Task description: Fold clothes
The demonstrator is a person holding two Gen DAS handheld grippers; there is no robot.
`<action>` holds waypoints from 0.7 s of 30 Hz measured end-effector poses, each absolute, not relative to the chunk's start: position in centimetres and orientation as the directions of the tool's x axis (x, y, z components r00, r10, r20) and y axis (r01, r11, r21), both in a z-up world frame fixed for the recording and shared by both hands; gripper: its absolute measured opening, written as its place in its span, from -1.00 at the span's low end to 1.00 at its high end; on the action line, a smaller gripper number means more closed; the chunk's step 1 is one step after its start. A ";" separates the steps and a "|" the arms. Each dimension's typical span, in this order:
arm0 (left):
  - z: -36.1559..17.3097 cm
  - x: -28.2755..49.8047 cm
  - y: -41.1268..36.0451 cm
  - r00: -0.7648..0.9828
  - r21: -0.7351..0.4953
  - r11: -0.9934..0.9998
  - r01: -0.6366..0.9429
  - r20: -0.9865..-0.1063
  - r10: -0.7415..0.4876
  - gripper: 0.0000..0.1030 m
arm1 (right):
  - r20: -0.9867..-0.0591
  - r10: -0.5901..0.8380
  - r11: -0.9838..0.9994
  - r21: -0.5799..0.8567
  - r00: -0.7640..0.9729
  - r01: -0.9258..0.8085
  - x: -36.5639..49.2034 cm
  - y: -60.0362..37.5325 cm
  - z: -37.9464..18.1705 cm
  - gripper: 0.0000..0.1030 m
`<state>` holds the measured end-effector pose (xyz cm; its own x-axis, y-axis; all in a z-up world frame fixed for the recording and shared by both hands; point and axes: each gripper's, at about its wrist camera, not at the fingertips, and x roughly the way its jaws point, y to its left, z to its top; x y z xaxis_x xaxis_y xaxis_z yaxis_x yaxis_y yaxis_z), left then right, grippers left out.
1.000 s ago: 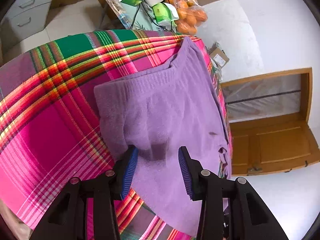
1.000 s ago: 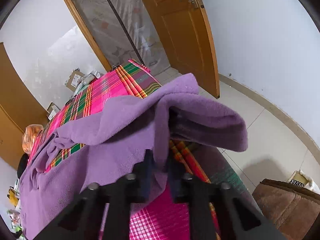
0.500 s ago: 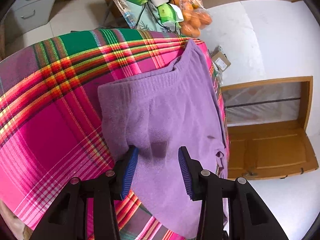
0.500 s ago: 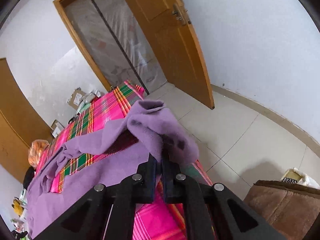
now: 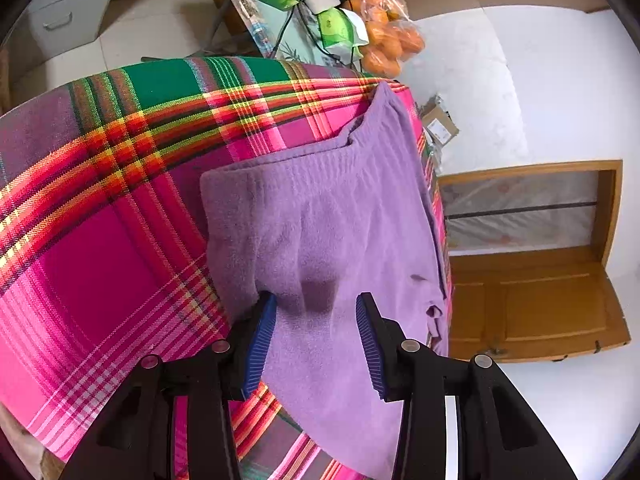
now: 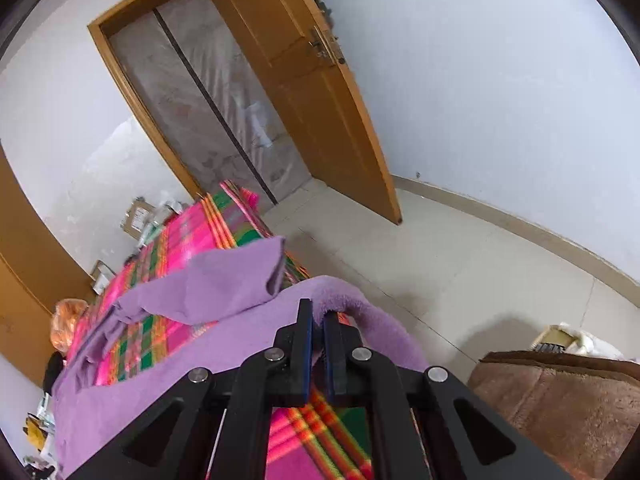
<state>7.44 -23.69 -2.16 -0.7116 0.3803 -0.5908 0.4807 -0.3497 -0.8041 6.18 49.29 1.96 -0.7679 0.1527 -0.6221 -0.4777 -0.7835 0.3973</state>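
Purple fleece is pinched between the fingers of the right gripper [image 6: 316,320], which are pressed together on a raised edge of the purple garment [image 5: 340,232]; the cloth curls over the fingertips and drapes down to both sides. The left gripper [image 5: 316,308] has its blue-padded fingers [image 5: 260,344] set apart, poised over the garment near its left edge, with cloth showing between them. The garment lies spread on a table under a pink, green and red plaid cloth [image 5: 112,208]. Beyond the table's far end sit a bag of oranges [image 5: 386,46] and small boxes; a wooden door [image 6: 312,92] stands open.
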 end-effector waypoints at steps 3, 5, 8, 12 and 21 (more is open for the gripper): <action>-2.2 7.9 -23.8 -0.712 -0.805 -0.348 0.480 -0.589 0.381 -0.19 | -0.654 0.159 -0.779 0.377 -0.739 -0.501 6.3 49.5 0.8 -0.91; -2.1 8.0 -24.0 -0.714 -0.805 -0.343 0.484 -0.590 0.377 -0.19 | -0.675 0.163 -0.775 0.364 -0.720 -0.516 6.5 49.7 -0.1 -0.90; -1.9 8.4 -24.6 -0.714 -0.800 -0.339 0.495 -0.597 0.365 -0.19 | -0.696 0.165 -0.768 0.354 -0.698 -0.534 6.7 50.0 -0.8 -0.90; -1.8 9.0 -25.6 -0.717 -0.795 -0.330 0.509 -0.604 0.349 -0.19 | -0.721 0.166 -0.755 0.346 -0.673 -0.557 7.4 50.0 -1.2 -0.83; -1.0 11.4 -27.4 -0.715 -0.754 -0.338 0.564 -0.650 0.258 -0.15 | -0.747 0.256 -0.759 0.238 -0.613 -0.607 8.6 48.4 0.5 -0.75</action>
<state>11.41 -27.39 -0.95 -0.7148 0.2581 -0.6500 0.5635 -0.3378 -0.7539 8.65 48.41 0.45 -0.6131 0.2558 -0.7474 -0.6066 -0.7585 0.2380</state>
